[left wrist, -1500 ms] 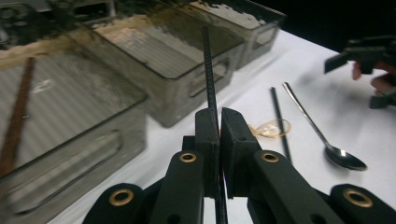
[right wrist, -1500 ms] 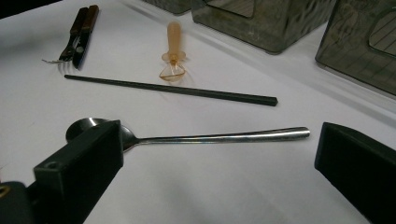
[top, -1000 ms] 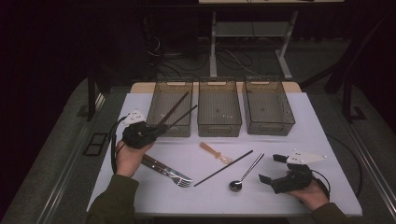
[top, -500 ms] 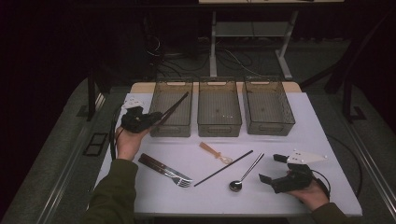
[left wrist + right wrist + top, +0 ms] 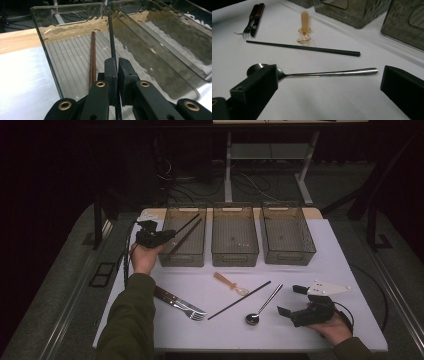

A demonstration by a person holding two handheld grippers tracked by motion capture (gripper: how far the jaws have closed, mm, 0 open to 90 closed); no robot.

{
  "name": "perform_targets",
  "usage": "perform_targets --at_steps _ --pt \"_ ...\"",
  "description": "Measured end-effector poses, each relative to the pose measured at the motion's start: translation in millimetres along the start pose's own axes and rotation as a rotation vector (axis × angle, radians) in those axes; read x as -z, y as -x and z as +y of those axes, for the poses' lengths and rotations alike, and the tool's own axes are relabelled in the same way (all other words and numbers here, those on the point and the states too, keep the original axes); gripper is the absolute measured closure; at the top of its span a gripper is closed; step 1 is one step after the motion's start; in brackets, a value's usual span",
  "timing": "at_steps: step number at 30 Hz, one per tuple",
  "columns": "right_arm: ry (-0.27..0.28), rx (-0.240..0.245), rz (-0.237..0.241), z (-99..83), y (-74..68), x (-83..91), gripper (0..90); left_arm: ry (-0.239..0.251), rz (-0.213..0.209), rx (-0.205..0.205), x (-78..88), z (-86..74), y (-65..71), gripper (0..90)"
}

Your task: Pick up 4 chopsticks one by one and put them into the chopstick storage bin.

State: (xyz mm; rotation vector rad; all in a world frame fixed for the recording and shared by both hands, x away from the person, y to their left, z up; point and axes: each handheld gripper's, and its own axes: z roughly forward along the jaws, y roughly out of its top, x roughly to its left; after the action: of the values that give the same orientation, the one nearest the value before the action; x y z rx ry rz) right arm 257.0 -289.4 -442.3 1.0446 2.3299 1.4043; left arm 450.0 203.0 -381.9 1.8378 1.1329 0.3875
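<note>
The black chopstick (image 5: 112, 40) we are sorting sits pinched between the pressed-together jaws of our left tool (image 5: 117, 65), its slim, dark, textured shaft reaching out over the floor of the leftmost bin (image 5: 166, 260). A second ago that tool hung lower, near the front left corner of the bin; now it has travelled up along the bin's left side, so the stick slants across the open top. We judge this the placing step: the stick is over its compartment but not yet let go. Inside the bin a brown wooden chopstick (image 5: 93, 57) already lies flat on the ribbed bottom, just left of the held one.

On the white surface (image 5: 350, 270) nearer us lie the matching black chopstick (image 5: 239, 300), a metal spoon (image 5: 322, 74), a small amber spoon (image 5: 230, 283) and a fork (image 5: 180, 303) with a dark handle. Our right tool (image 5: 299, 301) rests with jaws spread wide just beside the metal spoon, holding nothing. The middle bin (image 5: 235, 255) and right bin (image 5: 287, 257) stand alongside.
</note>
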Motion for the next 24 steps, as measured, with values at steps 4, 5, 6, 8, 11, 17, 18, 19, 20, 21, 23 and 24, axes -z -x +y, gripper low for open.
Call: perform_targets --at_steps 4,5,6,8,11,17,18,19,20,21,23,24 --pt "0.002 0.000 0.002 0.1 -0.1 0.2 1.2 -0.036 0.017 -0.018 -12.0 3.9 1.0 85.7" --pt "0.002 0.000 0.003 0.1 -0.2 0.2 1.2 -0.042 0.022 -0.019 -14.9 5.0 2.1 85.7" --pt "0.003 0.000 0.003 0.2 -0.2 0.2 1.3 -0.052 0.026 -0.022 -17.4 6.3 2.6 85.7" --pt "0.004 -0.001 0.003 0.3 -0.4 0.4 1.2 -0.063 0.033 -0.023 -22.7 8.7 3.9 85.7" --pt "0.006 0.001 0.005 0.3 -0.5 0.5 1.2 -0.082 0.045 -0.032 -29.8 12.5 5.8 85.7" --pt "0.008 0.000 0.008 0.4 -1.0 1.2 1.2 -0.137 0.095 -0.071 -40.2 21.1 9.7 85.6" --pt "0.009 -0.002 0.009 0.5 -1.3 1.3 1.2 -0.143 0.105 -0.072 -41.5 22.0 10.9 85.6" --pt "0.010 -0.002 0.009 0.5 -1.4 1.3 1.2 -0.149 0.108 -0.073 -42.7 22.4 11.7 85.6" --pt "0.010 -0.001 0.009 0.5 -1.5 1.3 1.2 -0.157 0.111 -0.076 -44.2 22.6 12.3 85.6" --pt "0.010 -0.001 0.009 0.5 -1.6 1.3 1.2 -0.168 0.116 -0.082 -45.6 22.7 13.1 85.5" --pt "0.010 0.001 0.009 0.5 -1.7 1.3 1.2 -0.180 0.122 -0.093 -47.8 22.0 14.4 85.4" --pt "0.010 0.000 0.009 0.6 -1.8 1.4 1.2 -0.185 0.132 -0.099 -48.7 21.8 15.2 85.4"
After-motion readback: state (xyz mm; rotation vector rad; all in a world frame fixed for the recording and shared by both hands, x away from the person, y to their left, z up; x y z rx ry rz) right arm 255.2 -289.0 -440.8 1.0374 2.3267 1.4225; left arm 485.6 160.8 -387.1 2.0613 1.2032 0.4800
